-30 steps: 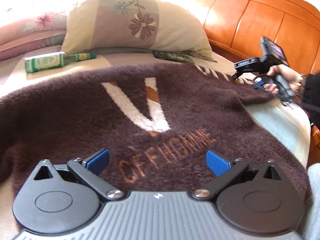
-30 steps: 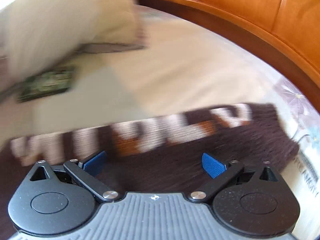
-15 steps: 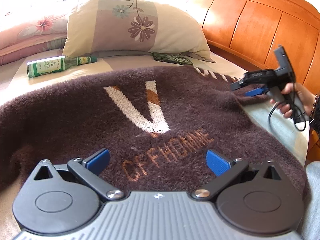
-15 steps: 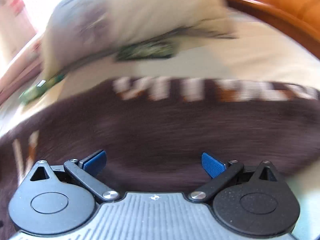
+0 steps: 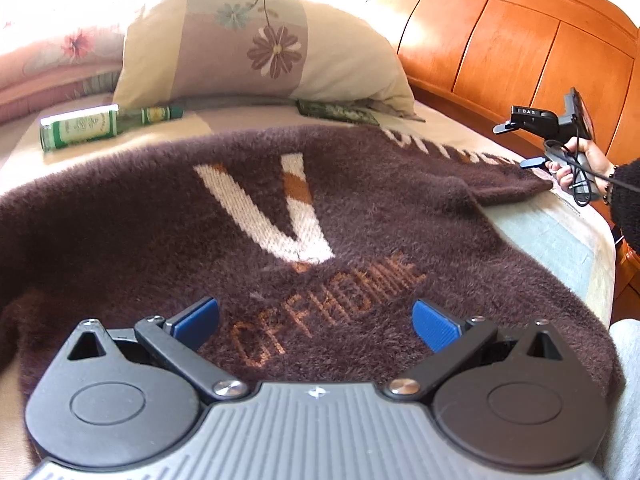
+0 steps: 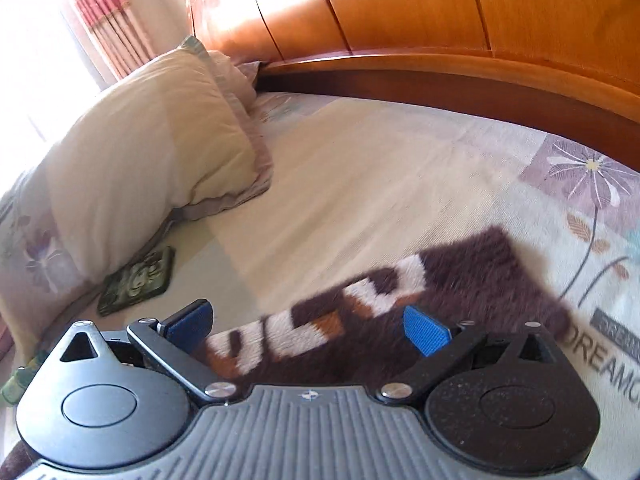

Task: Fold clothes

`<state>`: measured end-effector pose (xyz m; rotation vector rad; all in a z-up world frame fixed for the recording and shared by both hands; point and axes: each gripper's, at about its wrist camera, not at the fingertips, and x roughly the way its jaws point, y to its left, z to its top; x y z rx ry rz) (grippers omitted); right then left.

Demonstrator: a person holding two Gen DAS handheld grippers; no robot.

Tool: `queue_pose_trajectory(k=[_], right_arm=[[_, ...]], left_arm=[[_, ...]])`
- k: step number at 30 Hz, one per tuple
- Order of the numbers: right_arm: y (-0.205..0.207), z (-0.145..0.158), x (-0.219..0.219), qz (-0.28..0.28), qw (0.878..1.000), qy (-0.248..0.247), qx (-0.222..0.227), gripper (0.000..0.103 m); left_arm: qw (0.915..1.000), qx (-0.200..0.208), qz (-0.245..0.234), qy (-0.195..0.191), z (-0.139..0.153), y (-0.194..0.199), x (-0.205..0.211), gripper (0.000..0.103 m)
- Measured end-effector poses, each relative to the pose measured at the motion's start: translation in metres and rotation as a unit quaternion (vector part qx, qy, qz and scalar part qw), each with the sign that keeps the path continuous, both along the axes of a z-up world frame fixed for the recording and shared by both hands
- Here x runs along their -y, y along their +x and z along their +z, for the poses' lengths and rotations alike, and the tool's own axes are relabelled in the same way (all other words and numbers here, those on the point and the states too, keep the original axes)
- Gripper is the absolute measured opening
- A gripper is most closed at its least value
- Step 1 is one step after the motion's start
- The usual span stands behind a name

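Note:
A dark brown fuzzy sweater [image 5: 360,208] with a white V and orange letters lies flat on the bed. My left gripper [image 5: 316,320] is open and empty, low over the sweater's near part. My right gripper [image 6: 308,326] is open and empty, just above the sleeve end [image 6: 460,280] with white and orange letters. In the left wrist view the right gripper [image 5: 520,144] shows at the far right, held by a hand beside the sleeve tip.
A floral pillow [image 5: 256,44] lies at the bed's head against the wooden headboard [image 5: 520,52]. A green glass bottle [image 5: 92,126] lies left of it. A dark green flat packet [image 6: 138,280] lies by the pillow. The bed edge [image 5: 600,264] is on the right.
The right gripper swung back toward the sleeve end and rose a little off the sweater. The left gripper hardly moved. Both stayed open.

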<state>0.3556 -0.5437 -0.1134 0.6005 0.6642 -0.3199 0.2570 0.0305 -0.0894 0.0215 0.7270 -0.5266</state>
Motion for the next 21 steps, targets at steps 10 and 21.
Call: queue_pose_trajectory(k=[10, 21], right_arm=[[0.005, 0.001, -0.01, -0.004, 0.995, -0.087, -0.041, 0.103], [0.026, 0.045, -0.205, 0.205, 0.968, -0.134, -0.048, 0.103]], left_arm=[[0.9999, -0.009, 0.005, 0.007, -0.008, 0.005, 0.0, 0.102], [0.999, 0.036, 0.022, 0.013, 0.011, -0.007, -0.006, 0.102]])
